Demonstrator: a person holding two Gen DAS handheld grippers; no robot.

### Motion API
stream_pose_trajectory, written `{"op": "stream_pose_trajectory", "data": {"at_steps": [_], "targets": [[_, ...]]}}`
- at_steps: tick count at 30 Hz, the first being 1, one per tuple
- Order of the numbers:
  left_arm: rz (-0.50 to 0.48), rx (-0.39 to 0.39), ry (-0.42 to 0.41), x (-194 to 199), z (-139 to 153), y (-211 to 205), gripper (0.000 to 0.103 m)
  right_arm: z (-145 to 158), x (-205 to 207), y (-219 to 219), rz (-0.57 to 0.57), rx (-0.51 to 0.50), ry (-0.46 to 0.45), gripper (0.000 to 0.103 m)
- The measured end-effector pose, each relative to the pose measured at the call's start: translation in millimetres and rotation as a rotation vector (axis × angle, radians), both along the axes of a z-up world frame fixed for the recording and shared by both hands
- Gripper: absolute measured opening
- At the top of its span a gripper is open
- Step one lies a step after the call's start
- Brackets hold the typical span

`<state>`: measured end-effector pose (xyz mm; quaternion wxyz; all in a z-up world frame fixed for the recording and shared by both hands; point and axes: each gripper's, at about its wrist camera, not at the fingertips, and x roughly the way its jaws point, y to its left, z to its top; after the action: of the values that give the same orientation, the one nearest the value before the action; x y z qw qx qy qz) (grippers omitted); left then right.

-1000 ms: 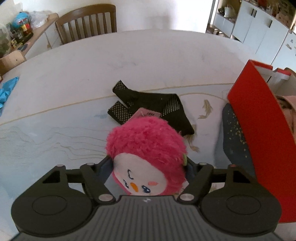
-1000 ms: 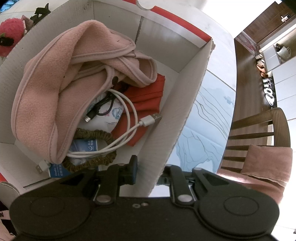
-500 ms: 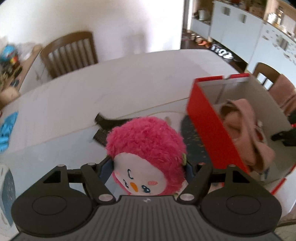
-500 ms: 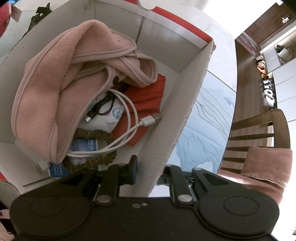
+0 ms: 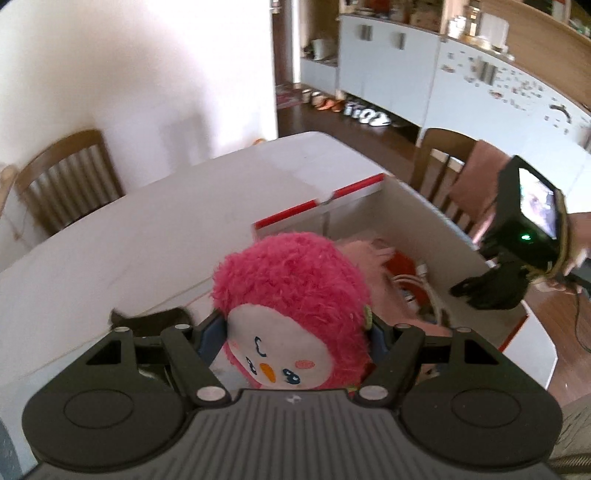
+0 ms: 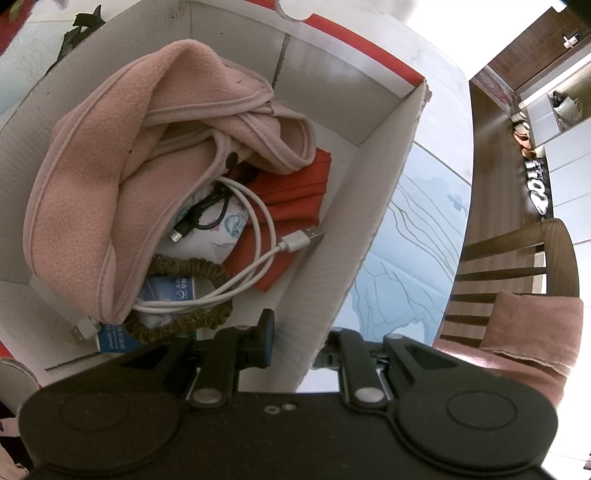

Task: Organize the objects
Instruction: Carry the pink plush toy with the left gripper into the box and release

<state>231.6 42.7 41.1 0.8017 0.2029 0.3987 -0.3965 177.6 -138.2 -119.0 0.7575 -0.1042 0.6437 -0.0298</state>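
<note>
Left hand-held gripper (image 5: 295, 332) around pink plush toy (image 5: 291, 306)

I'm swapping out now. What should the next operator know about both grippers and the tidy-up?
Left gripper: shut on the pink plush toy, carried above the box.
Right gripper: fingers clamped on the box's side wall, steadying it.
In the box: pink fleece, white cable, scrunchie, red cloth.
Left: drop the toy in; black fabric remains on the table.

Two wrist fisheyes, both angled down toward the shared box (image 6: 373, 206).
</note>
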Motion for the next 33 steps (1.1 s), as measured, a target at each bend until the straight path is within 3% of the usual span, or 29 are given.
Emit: {"op": "stream_pose_trajectory", "data": {"at_steps": [17,27,33], "targets": [[-0.302,0.113,-0.087,-43,-30,-98,0.074,26,-6,-8,-0.024,0.048,-0.05,0.01],[-0.353,0.163,-0.093,-40,-70,-134,0.075,36,-10,-10,-0.037,0.063,-0.079,0.008],[-0.367,0.175,-0.087,-41,-84,-142,0.082,36,-11,-11,-0.042,0.067,-0.084,0.008]]}}
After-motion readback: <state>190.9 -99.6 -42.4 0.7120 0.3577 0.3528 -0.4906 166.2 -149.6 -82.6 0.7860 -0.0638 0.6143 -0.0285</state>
